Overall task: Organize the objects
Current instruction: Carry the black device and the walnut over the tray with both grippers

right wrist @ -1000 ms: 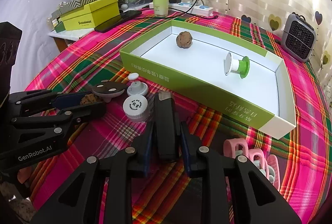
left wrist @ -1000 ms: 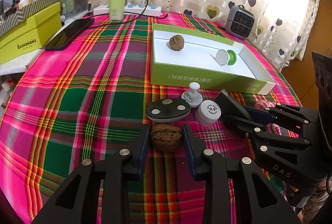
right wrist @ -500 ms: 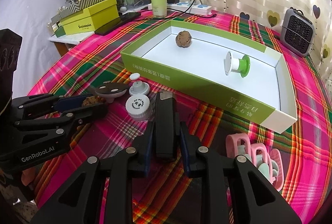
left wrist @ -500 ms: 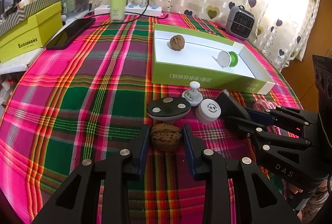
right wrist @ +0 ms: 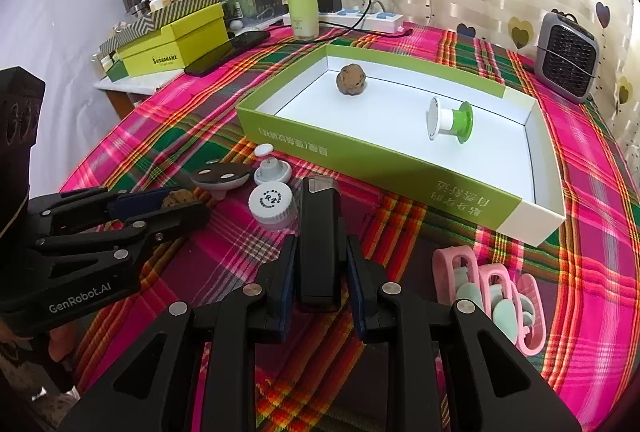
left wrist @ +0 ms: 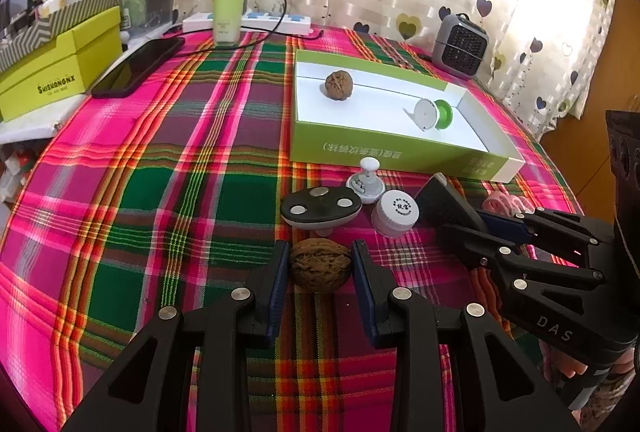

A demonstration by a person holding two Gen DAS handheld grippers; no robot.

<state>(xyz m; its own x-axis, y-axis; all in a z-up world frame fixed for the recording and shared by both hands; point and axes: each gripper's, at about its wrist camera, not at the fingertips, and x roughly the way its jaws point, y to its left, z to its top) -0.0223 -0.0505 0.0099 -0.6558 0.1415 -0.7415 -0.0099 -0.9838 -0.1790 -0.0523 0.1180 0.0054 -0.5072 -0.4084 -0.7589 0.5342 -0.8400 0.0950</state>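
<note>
Black rectangular device [right wrist: 319, 240] clamped between right gripper [right wrist: 320, 264] fingers, long axis pointing ahead; pink clips [right wrist: 490, 296] only in right view. Left gripper [left wrist: 320, 264] fingers clamp walnut [left wrist: 320, 264], long axis crosswise.

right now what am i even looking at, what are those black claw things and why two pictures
They are two hand-held claws, one in each of a person's hands, each with a camera looking along its fingers, hence two pictures. In the left view, the left claw is closed on a walnut. In the right view, the right claw grips a black rectangular device. On the plaid tablecloth lie a white cap, pink clips and a green tray already holding another walnut and a green-and-white spool.
</note>
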